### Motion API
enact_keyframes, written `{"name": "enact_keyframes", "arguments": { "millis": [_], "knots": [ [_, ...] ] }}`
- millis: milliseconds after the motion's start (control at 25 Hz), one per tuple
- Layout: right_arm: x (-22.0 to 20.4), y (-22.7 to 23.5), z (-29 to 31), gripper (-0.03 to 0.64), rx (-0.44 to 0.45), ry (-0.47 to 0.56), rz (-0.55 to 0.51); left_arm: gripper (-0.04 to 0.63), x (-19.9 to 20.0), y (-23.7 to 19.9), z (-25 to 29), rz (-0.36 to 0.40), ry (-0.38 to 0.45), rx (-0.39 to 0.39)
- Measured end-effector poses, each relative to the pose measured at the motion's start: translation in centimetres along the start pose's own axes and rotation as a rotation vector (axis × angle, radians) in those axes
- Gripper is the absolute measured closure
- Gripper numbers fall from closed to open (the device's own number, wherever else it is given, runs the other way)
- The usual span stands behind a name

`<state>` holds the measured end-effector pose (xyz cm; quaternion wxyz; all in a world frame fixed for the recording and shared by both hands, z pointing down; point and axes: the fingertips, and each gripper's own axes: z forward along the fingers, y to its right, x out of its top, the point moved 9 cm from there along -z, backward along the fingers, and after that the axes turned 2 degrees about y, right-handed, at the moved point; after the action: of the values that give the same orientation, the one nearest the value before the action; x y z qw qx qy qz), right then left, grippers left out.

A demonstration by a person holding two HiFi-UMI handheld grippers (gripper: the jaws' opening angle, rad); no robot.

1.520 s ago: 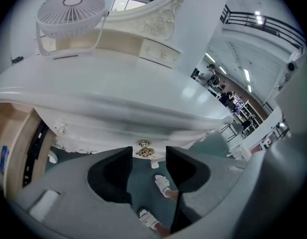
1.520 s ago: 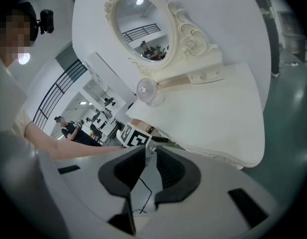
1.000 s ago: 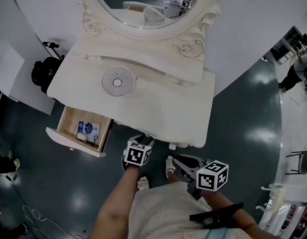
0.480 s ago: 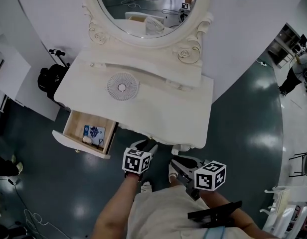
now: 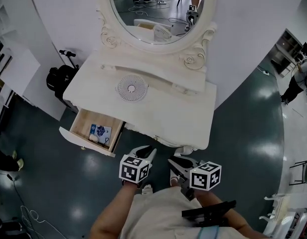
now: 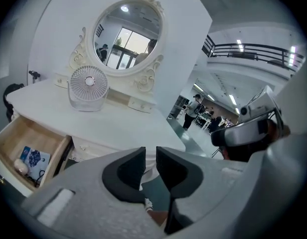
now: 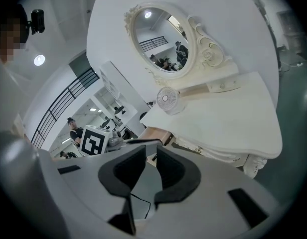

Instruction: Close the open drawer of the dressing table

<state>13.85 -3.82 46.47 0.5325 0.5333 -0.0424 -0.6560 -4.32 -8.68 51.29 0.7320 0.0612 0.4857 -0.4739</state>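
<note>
Left gripper (image 5: 146,152): jaws closing, narrow gap, nothing between. Right gripper (image 5: 176,162): narrow, empty. Both near table (image 5: 163,114) front. Drawer (image 5: 83,142) open at its left end, untouched. Approach step; next, left gripper to drawer front, push in.

small round white fan (image 5: 130,88) standing upright with its grille facing out, and off to the left a black bag (image 5: 59,81) sits close against the curved white wall (image 5: 253,24). glossy dark teal floor (image 5: 245,133) all around, picking up bright patches of light, with thin loose cables (image 5: 28,217) trailing across it at the lower left. over at the far right a person (image 5: 297,78) stands well apart from everything, and a blue patterned packet (image 5: 100,132) lies flat with a small pale lump (image 5: 94,138) just beside it.
</note>
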Motion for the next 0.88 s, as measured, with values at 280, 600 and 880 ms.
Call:
{"name": "enact_keyframes", "arguments": {
  "millis": [280, 600, 880],
  "knots": [
    [-1.1, -2.8, 1.5, 0.541, 0.038, 0.014, 0.001, 0.584, -0.2, 0.6, -5.1, -0.001, 0.058, 0.023],
    [-2.3, -5.9, 3.5, 0.549, 0.076, -0.005, -0.009, 0.586, -1.3, 0.5, -10.2, -0.051, 0.097, 0.023],
    [-2.2, -8.3, 5.0, 0.563, 0.094, -0.03, -0.053, 0.586, -1.9, 0.2, -14.4, -0.069, 0.128, -0.025]
  ]
}}
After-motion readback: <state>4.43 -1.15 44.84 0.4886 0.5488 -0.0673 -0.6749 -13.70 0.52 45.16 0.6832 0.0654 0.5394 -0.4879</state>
